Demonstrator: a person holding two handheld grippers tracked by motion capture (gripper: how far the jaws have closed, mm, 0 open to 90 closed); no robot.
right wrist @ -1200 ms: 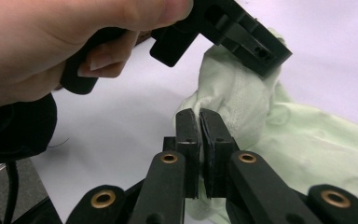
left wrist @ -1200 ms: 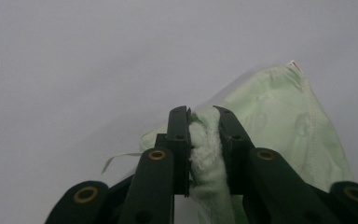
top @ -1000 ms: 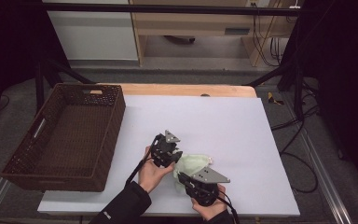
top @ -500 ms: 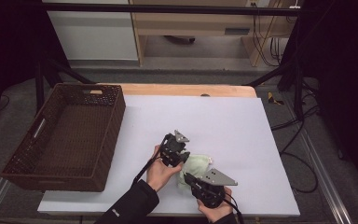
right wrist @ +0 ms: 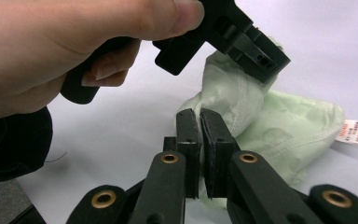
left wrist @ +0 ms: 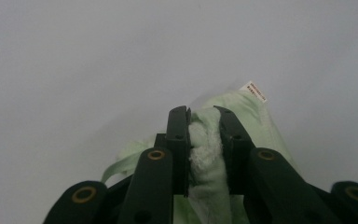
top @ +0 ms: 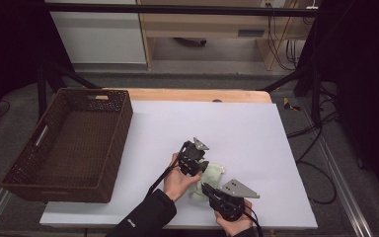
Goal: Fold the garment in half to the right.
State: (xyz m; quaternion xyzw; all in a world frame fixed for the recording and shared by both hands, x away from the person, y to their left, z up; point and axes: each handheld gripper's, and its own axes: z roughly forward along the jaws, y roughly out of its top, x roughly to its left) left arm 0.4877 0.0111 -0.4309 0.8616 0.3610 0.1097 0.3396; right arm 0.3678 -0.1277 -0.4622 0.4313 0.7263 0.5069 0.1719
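Your left claw (left wrist: 204, 135): clamped on pale green soft cloth (top: 208, 178) | your right claw (right wrist: 200, 140): pinches the cloth's edge | white counter (top: 256, 133)

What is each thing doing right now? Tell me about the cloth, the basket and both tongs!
Green cloth: crumpled on the white table, pinched at two spots.
Left tongs: shut on a bunched fold of the cloth.
Right tongs: shut, with cloth showing right behind and below the jaws.
Cloth label: sticking out flat at the cloth's edge.
Basket: upright, empty.
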